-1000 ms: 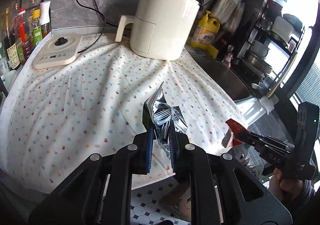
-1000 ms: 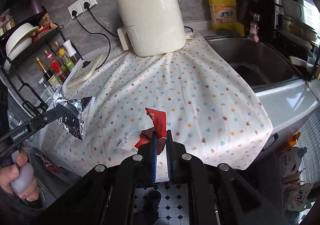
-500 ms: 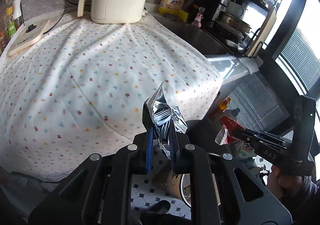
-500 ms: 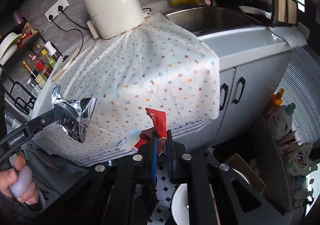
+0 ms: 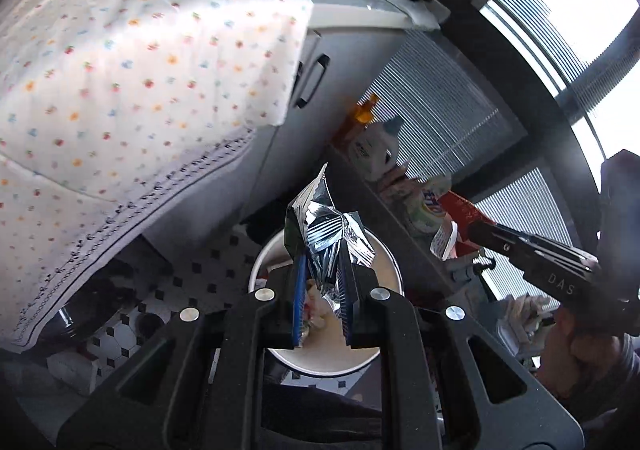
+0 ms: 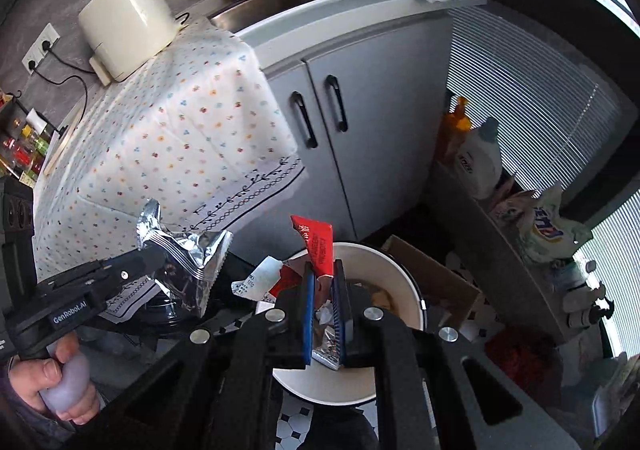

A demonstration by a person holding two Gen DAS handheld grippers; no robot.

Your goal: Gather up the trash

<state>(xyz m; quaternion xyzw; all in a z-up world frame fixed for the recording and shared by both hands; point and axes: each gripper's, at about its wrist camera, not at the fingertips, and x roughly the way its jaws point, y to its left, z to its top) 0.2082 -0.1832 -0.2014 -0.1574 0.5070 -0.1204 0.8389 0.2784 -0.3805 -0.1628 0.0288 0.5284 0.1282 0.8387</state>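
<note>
A crumpled silver wrapper [image 5: 326, 238] is being pinched between the fingers of the left hand-held gripper [image 5: 323, 292], directly above a white bin [image 5: 390, 258] standing on the tiled floor [image 5: 192, 274]. A red packet [image 6: 316, 246] is being clamped in the right hand-held gripper [image 6: 322, 306], over the same bin [image 6: 404, 278]. The dotted cloth [image 6: 172, 134] is being left draped over the surface beside grey cabinet doors [image 6: 360, 130].

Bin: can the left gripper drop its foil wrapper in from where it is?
Probably yes. The left gripper, shut on the foil wrapper, looks to hang right over the open bin, nothing between. The right gripper holds its red packet alongside.
</note>
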